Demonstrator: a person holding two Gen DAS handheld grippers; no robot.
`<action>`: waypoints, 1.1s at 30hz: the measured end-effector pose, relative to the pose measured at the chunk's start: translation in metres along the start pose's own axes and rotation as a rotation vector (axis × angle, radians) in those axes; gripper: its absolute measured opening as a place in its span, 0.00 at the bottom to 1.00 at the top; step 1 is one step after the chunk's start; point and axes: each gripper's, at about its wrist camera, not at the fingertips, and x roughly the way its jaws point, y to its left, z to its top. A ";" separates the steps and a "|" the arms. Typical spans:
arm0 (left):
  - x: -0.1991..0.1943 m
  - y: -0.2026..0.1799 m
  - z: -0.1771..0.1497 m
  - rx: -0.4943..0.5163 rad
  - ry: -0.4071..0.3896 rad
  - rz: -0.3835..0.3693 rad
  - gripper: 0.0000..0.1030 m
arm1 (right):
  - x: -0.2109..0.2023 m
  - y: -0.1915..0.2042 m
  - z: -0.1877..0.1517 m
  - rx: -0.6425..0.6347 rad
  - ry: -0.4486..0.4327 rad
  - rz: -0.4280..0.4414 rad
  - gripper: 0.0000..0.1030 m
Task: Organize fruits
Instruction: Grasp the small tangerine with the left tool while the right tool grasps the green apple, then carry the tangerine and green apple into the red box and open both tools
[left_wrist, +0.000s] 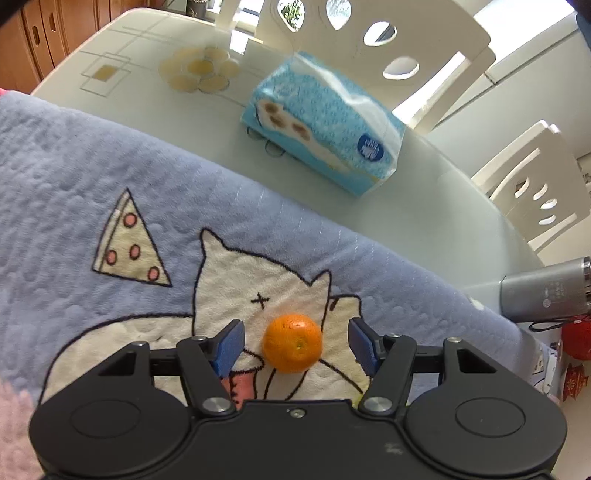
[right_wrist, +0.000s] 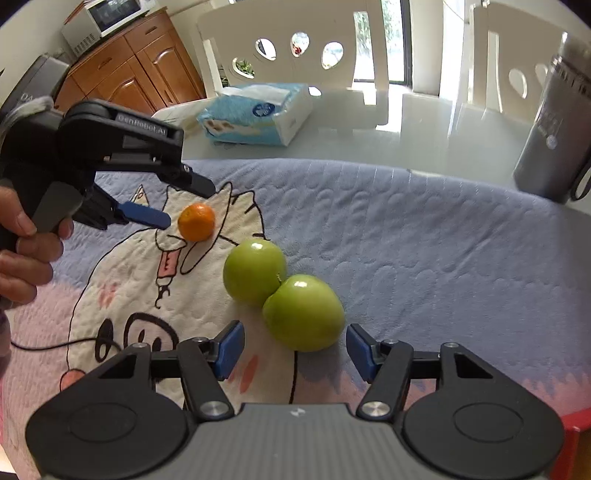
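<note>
While nothing is gripped yet: sorting looks barely begun
Left gripper (left_wrist: 295, 345): spread around small round orange tangerine (left_wrist: 292, 342)
Right gripper (right_wrist: 294, 349): spread, glossy green apples (right_wrist: 280, 291) touching at 12 o'clock on fleece cartoon blanket (right_wrist: 406, 240)

Black tongs (right_wrist: 295, 349), blue pads (right_wrist: 229, 349) (silver screws), bare-skinned hand (right_wrist: 26, 254)

Tangerine (left_wrist: 292, 342) between parted left gripper (left_wrist: 295, 347)

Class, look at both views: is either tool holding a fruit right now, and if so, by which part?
Nothing is held. The left tool is open around the orange, pads apart from it; the right tool is open near a green apple.
</note>
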 end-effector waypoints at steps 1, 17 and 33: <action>0.003 0.000 -0.001 0.006 0.005 0.003 0.64 | 0.004 -0.001 0.001 0.009 0.003 0.001 0.61; 0.003 -0.018 -0.024 0.218 -0.084 0.099 0.41 | 0.018 -0.022 -0.002 0.190 -0.053 0.055 0.56; -0.026 -0.009 -0.066 0.192 -0.062 0.077 0.41 | -0.014 -0.018 -0.034 0.234 -0.066 0.088 0.55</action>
